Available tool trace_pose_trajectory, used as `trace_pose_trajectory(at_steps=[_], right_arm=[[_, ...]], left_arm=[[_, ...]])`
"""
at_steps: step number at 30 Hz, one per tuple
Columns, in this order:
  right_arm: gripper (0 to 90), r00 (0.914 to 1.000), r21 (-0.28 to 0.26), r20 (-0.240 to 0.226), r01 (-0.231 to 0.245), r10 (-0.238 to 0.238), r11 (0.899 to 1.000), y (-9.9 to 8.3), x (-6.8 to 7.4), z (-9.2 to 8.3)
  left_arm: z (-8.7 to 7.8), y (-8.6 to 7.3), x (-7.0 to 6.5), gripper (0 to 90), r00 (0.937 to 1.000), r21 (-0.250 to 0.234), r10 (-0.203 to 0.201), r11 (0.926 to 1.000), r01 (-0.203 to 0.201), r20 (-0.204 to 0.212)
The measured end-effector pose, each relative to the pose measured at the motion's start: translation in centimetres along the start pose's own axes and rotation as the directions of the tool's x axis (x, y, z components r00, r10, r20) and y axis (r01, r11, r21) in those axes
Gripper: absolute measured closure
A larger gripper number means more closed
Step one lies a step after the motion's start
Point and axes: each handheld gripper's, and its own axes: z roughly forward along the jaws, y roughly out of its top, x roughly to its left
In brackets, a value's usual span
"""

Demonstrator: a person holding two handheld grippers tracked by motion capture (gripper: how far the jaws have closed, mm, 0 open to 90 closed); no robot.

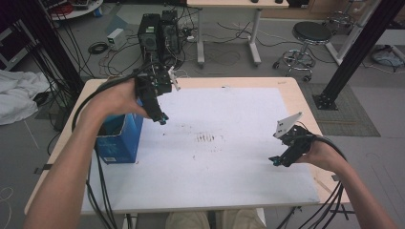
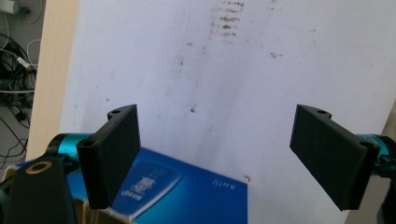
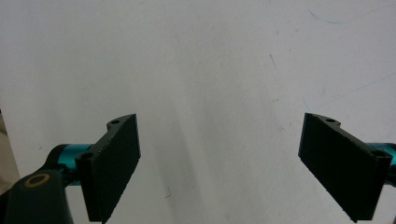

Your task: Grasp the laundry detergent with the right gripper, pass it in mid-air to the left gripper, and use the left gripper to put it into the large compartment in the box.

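Both tongs gape wide and empty: left tongs (image 2: 215,154) above the blue box (image 2: 187,196), right tongs (image 3: 219,163) over bare white sheet (image 3: 210,70).

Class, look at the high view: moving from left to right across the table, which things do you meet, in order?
Blue box → left gripper, jaws open and empty → dark smudges on the white sheet → right gripper, jaws open and empty.
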Motion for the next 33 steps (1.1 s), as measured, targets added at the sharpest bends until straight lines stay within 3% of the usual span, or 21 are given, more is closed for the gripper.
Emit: trace_pose_trajectory(at_steps=[4, 8, 18, 33], right_arm=[[12.0, 0.9999, 0.001, 0.013, 0.000, 0.000, 1.000, 0.2, 0.0, -0.4], [12.0, 0.9997, -0.001, 0.025, 0.003, -0.003, 1.000, 0.6, 0.0, -0.8], [12.0, 0.9996, 0.006, 0.026, 0.004, -0.004, 1.000, 1.0, -0.3, -0.6], [12.0, 0.9992, -0.002, 0.037, 0.014, -0.014, 1.000, 1.7, -0.4, -0.8]], left_arm=[[1.1, 0.8, -0.7, 16.2, 1.0000, 0.004, 0.008, 1.0000, -0.008, 0.002], [3.4, 1.8, -1.6, 16.3, 0.9996, 0.031, 0.020, 0.9993, -0.020, 0.019], [6.1, 1.9, -2.6, 16.3, 0.9988, 0.050, 0.009, 0.9987, -0.011, 0.048], [7.4, 1.7, -3.2, 16.3, 0.9981, 0.071, 0.017, 0.9973, -0.021, 0.059]])
